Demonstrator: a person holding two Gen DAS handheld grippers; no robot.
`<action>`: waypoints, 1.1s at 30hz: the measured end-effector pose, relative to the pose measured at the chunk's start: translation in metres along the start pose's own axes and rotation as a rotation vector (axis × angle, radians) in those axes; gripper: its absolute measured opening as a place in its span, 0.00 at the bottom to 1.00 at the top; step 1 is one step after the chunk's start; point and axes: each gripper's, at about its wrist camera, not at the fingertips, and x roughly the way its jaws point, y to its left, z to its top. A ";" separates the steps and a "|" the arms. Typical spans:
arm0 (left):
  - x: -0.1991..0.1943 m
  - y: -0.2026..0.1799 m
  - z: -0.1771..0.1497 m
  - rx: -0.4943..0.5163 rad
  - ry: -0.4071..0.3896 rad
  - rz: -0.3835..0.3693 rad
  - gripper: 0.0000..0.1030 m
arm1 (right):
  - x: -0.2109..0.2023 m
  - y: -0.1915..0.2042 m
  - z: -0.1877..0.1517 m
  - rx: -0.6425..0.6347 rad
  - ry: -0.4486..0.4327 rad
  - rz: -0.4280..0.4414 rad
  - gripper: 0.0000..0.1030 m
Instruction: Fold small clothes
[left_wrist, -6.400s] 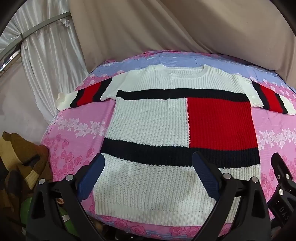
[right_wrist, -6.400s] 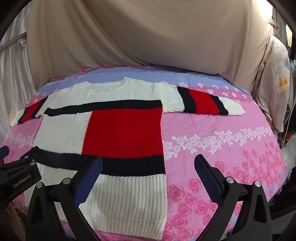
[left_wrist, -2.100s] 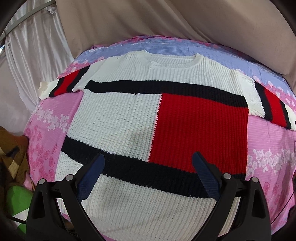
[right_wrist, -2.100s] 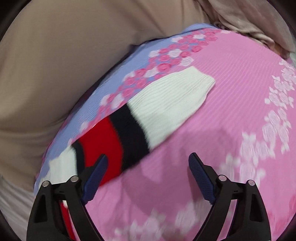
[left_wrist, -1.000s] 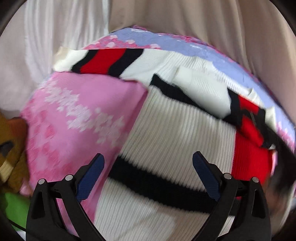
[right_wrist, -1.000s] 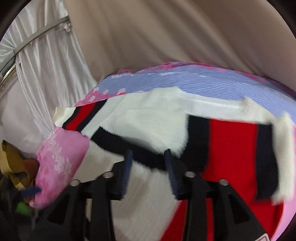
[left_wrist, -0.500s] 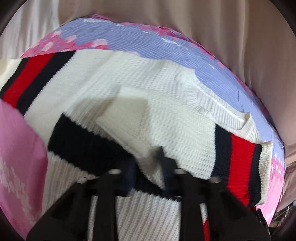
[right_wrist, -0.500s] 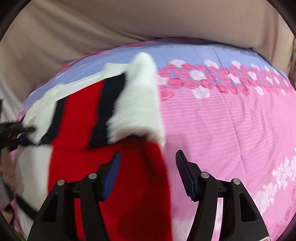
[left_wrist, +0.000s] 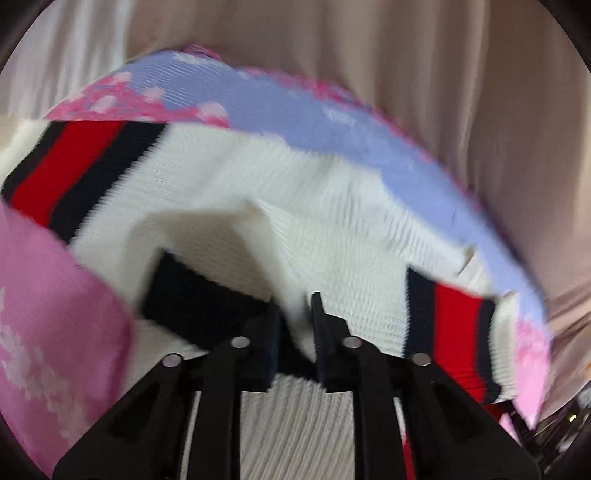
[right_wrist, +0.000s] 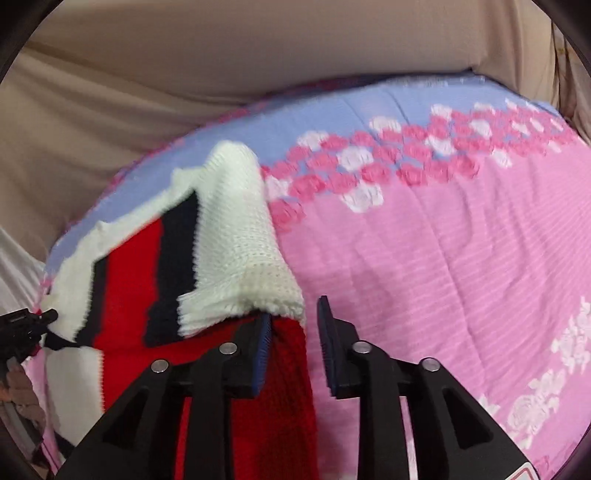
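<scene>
A white knit sweater (left_wrist: 332, 236) with black and red blocks lies on a pink and lilac floral bedspread (right_wrist: 443, 240). Its right sleeve (left_wrist: 454, 328) is folded in over the body. In the left wrist view my left gripper (left_wrist: 295, 325) is shut on the white cuff of that folded sleeve (left_wrist: 295, 306) over the chest. The left sleeve (left_wrist: 74, 170) still lies stretched out. In the right wrist view my right gripper (right_wrist: 293, 332) has narrow jaws around the sweater's side edge (right_wrist: 288, 332) below the folded shoulder (right_wrist: 236, 236); the grip looks closed on it.
Beige curtains (right_wrist: 221, 55) hang behind the bed. The bedspread's pink floral part (right_wrist: 461, 295) stretches to the right of the sweater. The left gripper's tip (right_wrist: 26, 325) shows at the left edge of the right wrist view.
The right gripper's jaws have narrowed from open to nearly closed at the sweater's right side edge. The left gripper stays shut on the sleeve cuff and has shifted slightly.
</scene>
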 end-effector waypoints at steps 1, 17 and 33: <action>-0.009 0.010 0.003 -0.022 -0.022 0.006 0.34 | -0.009 0.004 -0.003 0.000 -0.010 0.009 0.33; -0.023 0.300 0.091 -0.584 -0.146 0.258 0.31 | -0.075 0.143 -0.164 -0.231 0.268 0.223 0.47; -0.095 -0.080 0.070 0.160 -0.253 -0.130 0.09 | -0.103 0.110 -0.167 -0.171 0.192 0.228 0.53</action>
